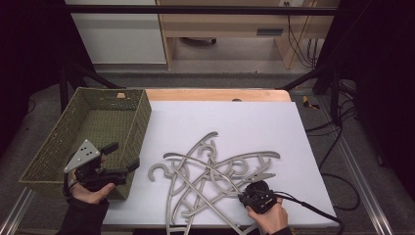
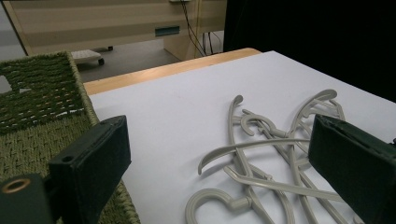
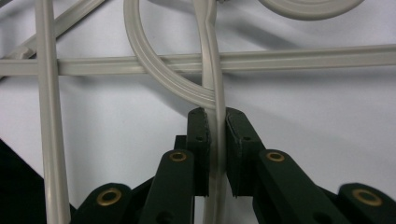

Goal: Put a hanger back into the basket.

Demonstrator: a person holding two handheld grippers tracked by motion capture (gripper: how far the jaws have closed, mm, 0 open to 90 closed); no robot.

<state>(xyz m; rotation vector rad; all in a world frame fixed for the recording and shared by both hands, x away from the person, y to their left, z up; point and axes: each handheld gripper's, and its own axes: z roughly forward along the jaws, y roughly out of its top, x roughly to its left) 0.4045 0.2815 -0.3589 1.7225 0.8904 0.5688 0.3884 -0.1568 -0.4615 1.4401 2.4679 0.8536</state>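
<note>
White table sheet [image 1: 235, 117] bearing a tangled pile of grey hangers [image 1: 215, 176], which lies right of the green woven basket [image 1: 93, 122]. Right gripper [image 3: 215, 116]: jaws clamped on one thin hanger bar [image 3: 212, 70], which runs straight away from the jaws in the right gripper view; the high view hides this grip beneath the hand. Left gripper [image 1: 122, 156]: jaws wide apart, empty, by the basket's near corner.
</note>
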